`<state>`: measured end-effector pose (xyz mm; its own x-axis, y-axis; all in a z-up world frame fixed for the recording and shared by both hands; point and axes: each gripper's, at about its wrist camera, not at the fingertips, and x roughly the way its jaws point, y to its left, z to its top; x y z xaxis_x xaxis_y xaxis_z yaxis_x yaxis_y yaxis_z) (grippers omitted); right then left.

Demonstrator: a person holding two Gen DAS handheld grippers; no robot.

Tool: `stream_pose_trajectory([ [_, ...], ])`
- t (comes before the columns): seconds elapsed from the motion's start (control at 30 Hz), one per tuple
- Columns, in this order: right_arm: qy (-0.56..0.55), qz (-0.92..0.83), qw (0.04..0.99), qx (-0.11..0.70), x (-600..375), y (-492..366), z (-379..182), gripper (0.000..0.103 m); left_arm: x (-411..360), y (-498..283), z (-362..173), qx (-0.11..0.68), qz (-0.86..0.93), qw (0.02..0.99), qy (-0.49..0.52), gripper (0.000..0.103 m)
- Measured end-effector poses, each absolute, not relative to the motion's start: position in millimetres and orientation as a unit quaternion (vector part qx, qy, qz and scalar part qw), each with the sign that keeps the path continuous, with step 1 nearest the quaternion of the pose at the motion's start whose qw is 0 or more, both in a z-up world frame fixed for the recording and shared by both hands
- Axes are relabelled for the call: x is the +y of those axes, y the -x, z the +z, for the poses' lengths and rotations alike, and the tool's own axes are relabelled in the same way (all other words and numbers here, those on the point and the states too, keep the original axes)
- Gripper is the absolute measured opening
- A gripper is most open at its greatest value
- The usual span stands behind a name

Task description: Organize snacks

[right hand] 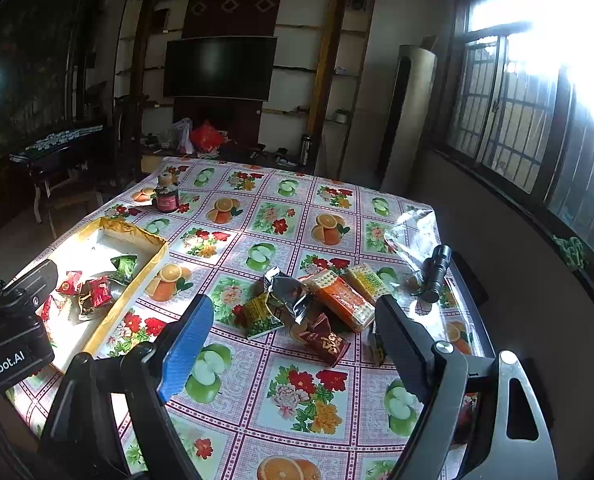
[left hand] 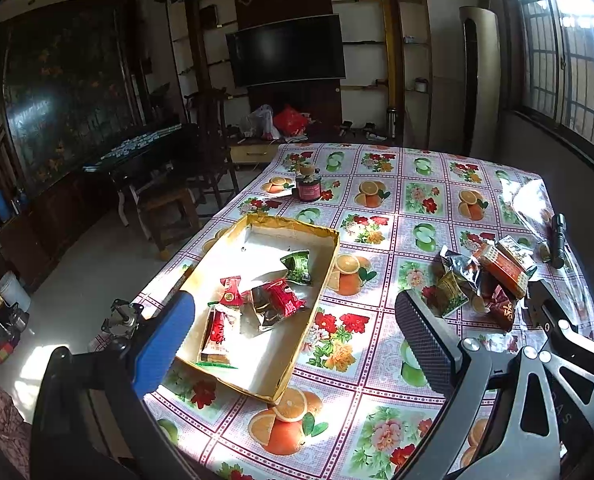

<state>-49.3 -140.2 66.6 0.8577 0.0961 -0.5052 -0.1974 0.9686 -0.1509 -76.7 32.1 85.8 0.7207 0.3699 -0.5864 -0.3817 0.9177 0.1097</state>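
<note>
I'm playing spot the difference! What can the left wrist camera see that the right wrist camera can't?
Only the left view: a white bucket on the floor. Only the right view: a green cloth on the window ledge. Both: the cardboard tray with snacks inside, the loose snack pile, the small jar, the black flashlight and the TV.

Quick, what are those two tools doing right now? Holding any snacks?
Left tool: open, holding nothing, over the box.
Right tool: open, holding nothing, facing the loose snacks.
</note>
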Motion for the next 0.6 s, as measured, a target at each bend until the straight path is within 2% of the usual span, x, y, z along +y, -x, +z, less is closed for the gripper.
stream_pose_trajectory([
  [0.6, 0.083, 0.070, 0.962, 0.251, -154.2, 53.1, 69.4, 0.083, 23.0, 76.9, 84.0, 0.314, 0.202, 0.927, 0.006, 0.100],
])
